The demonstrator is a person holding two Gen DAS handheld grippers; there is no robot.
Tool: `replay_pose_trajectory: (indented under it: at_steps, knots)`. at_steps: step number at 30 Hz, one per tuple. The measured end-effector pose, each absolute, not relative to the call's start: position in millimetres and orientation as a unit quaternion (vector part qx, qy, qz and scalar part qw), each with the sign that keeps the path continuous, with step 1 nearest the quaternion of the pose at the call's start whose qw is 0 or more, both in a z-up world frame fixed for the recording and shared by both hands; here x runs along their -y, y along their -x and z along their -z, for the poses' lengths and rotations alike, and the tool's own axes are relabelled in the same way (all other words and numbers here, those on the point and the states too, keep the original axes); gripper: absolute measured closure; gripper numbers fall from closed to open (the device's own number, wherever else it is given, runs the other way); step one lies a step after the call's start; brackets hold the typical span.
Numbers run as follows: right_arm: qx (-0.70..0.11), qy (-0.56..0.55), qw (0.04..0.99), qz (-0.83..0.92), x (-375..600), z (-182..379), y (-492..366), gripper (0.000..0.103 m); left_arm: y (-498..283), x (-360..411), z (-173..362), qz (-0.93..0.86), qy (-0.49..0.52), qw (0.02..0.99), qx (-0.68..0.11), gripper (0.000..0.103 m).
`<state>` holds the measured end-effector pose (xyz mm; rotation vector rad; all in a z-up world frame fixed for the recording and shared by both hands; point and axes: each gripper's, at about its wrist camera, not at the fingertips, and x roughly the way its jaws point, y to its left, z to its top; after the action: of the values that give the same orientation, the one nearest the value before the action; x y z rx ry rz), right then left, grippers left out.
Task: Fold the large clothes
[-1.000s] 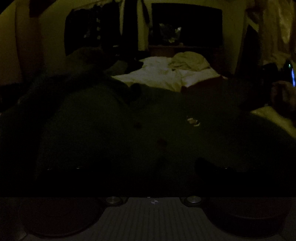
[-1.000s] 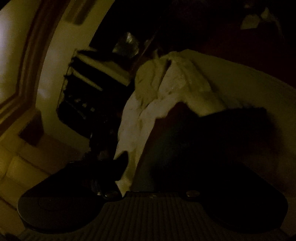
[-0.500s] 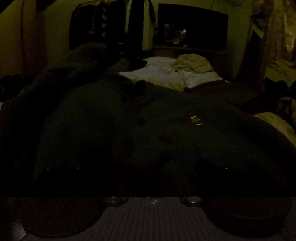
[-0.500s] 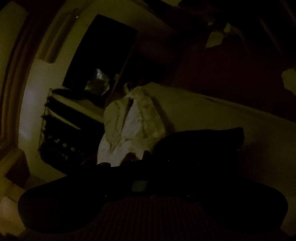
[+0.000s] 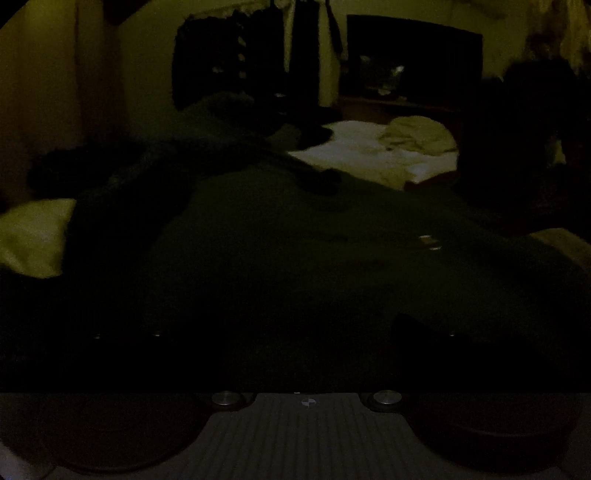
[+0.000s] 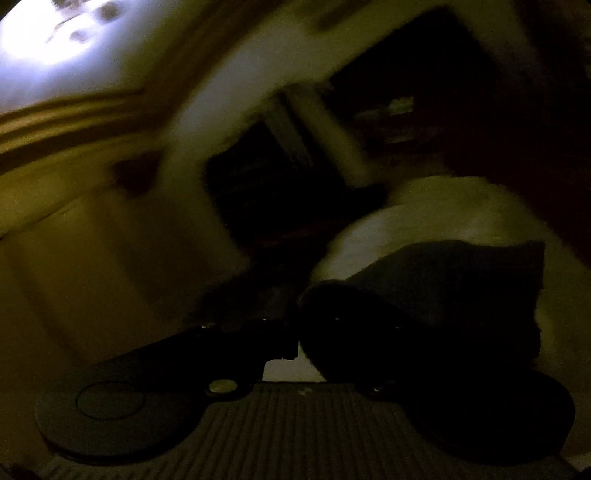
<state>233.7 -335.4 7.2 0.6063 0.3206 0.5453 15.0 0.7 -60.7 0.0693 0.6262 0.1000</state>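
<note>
A large dark green garment (image 5: 295,258) with buttons and a small pale label (image 5: 428,242) lies spread over the bed in the left wrist view. My left gripper (image 5: 303,339) sits low at its near edge. Its fingers are lost in the dark, so their stand cannot be made out. In the blurred right wrist view my right gripper (image 6: 295,332) is raised, its jaws together. A flap of the dark cloth (image 6: 443,288) is pinched there and drapes over the right finger.
White bedding (image 5: 369,155) with a crumpled cream cloth (image 5: 417,134) lies beyond the garment. A pale cushion (image 5: 33,236) sits at the left edge. Dark hanging clothes (image 5: 221,66) and a dark screen (image 5: 413,55) line the far wall. A ceiling light (image 6: 48,33) glows.
The right view has swung upward and rolled, now showing wall and ceiling, with the dark cloth still in the jaws. The left view shifted; a pale cushion and a dark mass at the right appeared.
</note>
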Motion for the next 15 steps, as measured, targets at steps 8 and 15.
replay_pose_trajectory:
  at_steps: [8, 15]
  knots:
    - [-0.177, -0.015, 0.862, -0.474, 137, -9, -140, 0.088, 14, -37, 59, -0.094, 0.011, 0.947, -0.306, 0.0]
    - [-0.215, 0.084, 0.842, -0.487, 89, 64, -102, 0.029, 29, -68, 64, -0.127, 0.064, 0.942, -0.306, 0.0]
